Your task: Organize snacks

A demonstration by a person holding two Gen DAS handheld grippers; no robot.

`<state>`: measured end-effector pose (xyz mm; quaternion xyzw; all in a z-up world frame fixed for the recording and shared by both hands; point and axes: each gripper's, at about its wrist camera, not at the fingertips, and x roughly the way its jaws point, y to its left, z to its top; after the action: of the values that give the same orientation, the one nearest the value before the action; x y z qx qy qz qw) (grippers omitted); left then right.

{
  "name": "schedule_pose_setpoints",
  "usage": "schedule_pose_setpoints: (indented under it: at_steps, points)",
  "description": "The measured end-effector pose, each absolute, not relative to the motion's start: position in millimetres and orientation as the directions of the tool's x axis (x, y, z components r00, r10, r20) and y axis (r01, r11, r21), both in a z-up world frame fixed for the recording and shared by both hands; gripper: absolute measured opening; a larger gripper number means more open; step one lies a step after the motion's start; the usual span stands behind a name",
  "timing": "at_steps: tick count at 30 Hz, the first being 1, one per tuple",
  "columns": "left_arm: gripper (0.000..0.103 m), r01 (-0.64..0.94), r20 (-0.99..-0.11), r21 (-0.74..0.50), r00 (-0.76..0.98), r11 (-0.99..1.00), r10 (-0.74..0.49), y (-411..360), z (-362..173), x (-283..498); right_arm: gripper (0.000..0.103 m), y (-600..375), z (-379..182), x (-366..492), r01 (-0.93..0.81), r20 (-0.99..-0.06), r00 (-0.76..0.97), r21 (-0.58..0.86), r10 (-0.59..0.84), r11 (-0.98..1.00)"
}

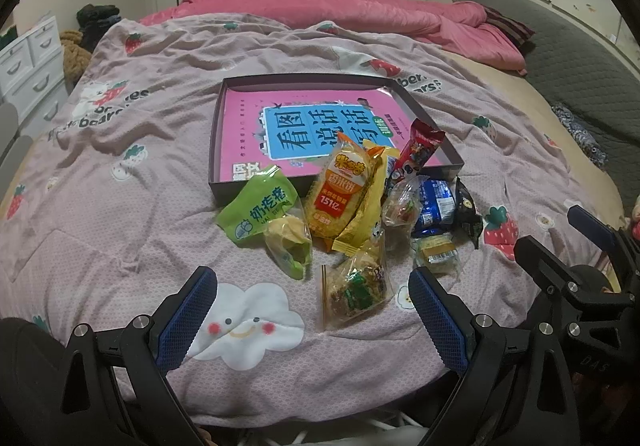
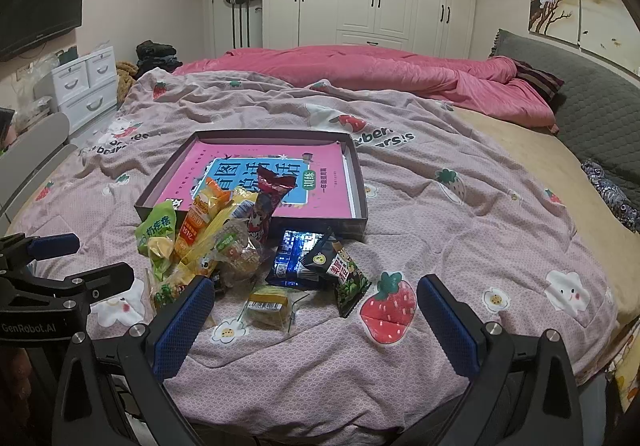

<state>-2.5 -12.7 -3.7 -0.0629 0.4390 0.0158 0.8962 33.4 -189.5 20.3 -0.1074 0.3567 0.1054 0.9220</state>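
A: Where are the snacks now?

B: They lie in a loose pile on the bed, on the quilt (image 1: 120, 174) with strawberry prints, just in front of the near wall of the box (image 1: 218, 134). A pink book (image 1: 320, 118) lies flat inside the box.

A: Which snacks can you tell apart?

B: At the left of the pile there is a green packet (image 1: 260, 206). Beside it is a yellow rice cracker packet (image 1: 344, 190), leaning toward the box. A red packet (image 1: 420, 150) stands tilted and rests against the near wall of the box. More to the right there are a blue packet (image 2: 296, 258) and a black packet of green peas (image 2: 344, 274), touching each other. A small yellow cake in clear wrap (image 2: 268, 306) lies nearest to the right gripper, and a clear bag of mixed candy (image 1: 356, 290) lies nearest to the left one.

A: And the grippers?

B: The left gripper (image 1: 312, 298) hovers low over the quilt, its fingers spread wide, nothing between them except the candy bag farther ahead. The right gripper (image 2: 316, 302) is also spread wide and holds nothing; the small cake and the pea packet show between its fingers, but apart from them.

A: Is any snack inside the box?

B: No packet lies fully inside; only the tops of the tall ones lean over its wall.
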Motion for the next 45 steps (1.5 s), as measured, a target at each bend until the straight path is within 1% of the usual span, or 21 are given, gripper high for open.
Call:
schedule_pose_setpoints:
  at_steps: [26,39,45]
  points:
    - [0.097,-0.076,-0.807,-0.118,0.589,0.990,-0.051,-9.9,-12.1,1.6,0.102,-193.5,17.1,37.2,-0.249,-0.690,0.716,-0.111,0.106,0.962]
    - [0.097,-0.077,-0.862,-0.197,0.489,0.977,-0.135,-8.7,-38.2,16.8,0.102,-200.7,4.3,61.7,-0.199,-0.733,0.678,-0.109,0.056,0.974]
    - [0.097,-0.095,-0.882,-0.205,0.449,0.974,-0.143,-12.9,-51.2,26.5,0.102,-207.7,-7.3,80.1,-0.181,-0.768,0.640,-0.101,0.039,0.978]
